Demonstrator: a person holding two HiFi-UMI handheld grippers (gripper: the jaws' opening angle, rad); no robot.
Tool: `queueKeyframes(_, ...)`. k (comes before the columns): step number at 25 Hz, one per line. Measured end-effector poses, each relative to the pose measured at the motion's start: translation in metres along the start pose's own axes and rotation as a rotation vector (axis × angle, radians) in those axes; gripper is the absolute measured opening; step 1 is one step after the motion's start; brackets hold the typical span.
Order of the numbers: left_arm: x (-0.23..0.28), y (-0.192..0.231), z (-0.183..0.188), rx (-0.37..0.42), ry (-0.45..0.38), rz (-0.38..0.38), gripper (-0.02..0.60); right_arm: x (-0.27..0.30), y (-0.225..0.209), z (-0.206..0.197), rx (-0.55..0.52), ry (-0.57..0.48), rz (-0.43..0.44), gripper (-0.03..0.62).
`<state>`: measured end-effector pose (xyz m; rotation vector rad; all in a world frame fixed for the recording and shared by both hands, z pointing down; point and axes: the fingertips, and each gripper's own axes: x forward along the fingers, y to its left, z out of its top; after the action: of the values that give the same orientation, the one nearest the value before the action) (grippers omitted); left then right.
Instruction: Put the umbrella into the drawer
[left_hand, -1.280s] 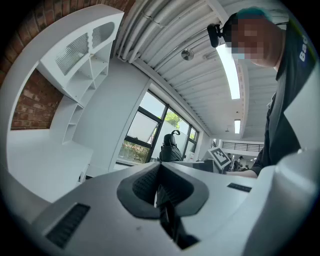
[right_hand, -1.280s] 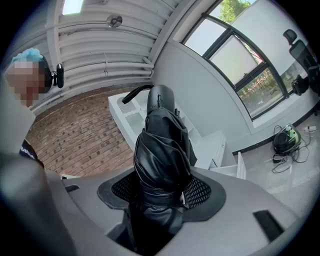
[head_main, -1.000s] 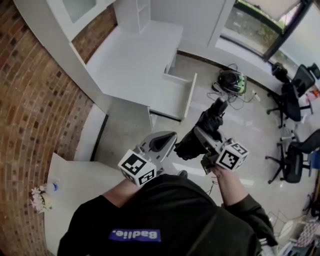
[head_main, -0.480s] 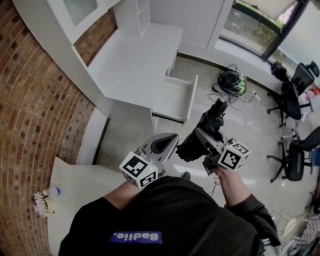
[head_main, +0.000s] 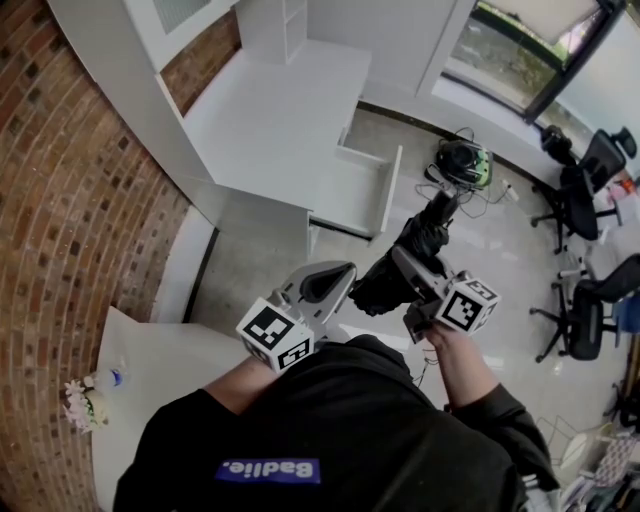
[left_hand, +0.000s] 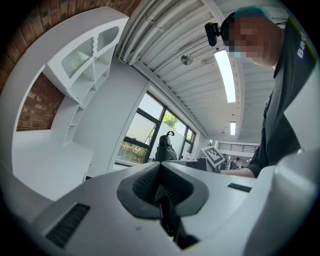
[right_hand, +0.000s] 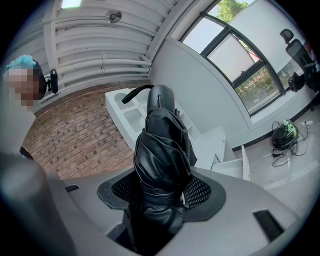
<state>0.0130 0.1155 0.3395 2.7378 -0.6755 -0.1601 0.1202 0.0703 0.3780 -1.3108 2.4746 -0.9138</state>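
A folded black umbrella (head_main: 412, 250) sticks out of my right gripper (head_main: 400, 277), which is shut on its middle; in the right gripper view the umbrella (right_hand: 161, 155) fills the space between the jaws, handle end up. My left gripper (head_main: 322, 285) hangs beside it at the left, shut with nothing in it, its pads (left_hand: 161, 187) pressed together. The white drawer (head_main: 352, 190) stands pulled open from the white desk (head_main: 272, 110), ahead of both grippers. In the right gripper view the drawer (right_hand: 235, 162) shows to the right of the umbrella.
A brick wall (head_main: 70, 230) runs along the left. A white table corner (head_main: 150, 400) with a small flower bunch (head_main: 78, 405) lies near my left side. Cables and a green-black device (head_main: 462, 162) sit on the floor right of the drawer; office chairs (head_main: 585, 185) stand far right.
The whole scene has shifted slightly: the desk and drawer sit a little nearer and to the right in the head view. Both grippers keep their hold and spacing.
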Motion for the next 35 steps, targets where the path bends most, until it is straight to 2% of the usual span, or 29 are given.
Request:
queueKeyframes(14,-0.007,0.038,-0.001,-0.018,-0.001,0.077,0.002,0.047,-0.021,-0.010,0.018,0.056,0.013,0.265)
queueKeyframes(24,0.031,0.098,0.009,-0.026,0.009,0.160,0.002,0.113,-0.087,0.001,0.041,0.122,0.008,0.265)
queueKeyframes(35,0.081,0.167,0.017,-0.065,0.022,0.256,0.002,0.182,-0.183,0.004,0.039,0.237,-0.048,0.265)
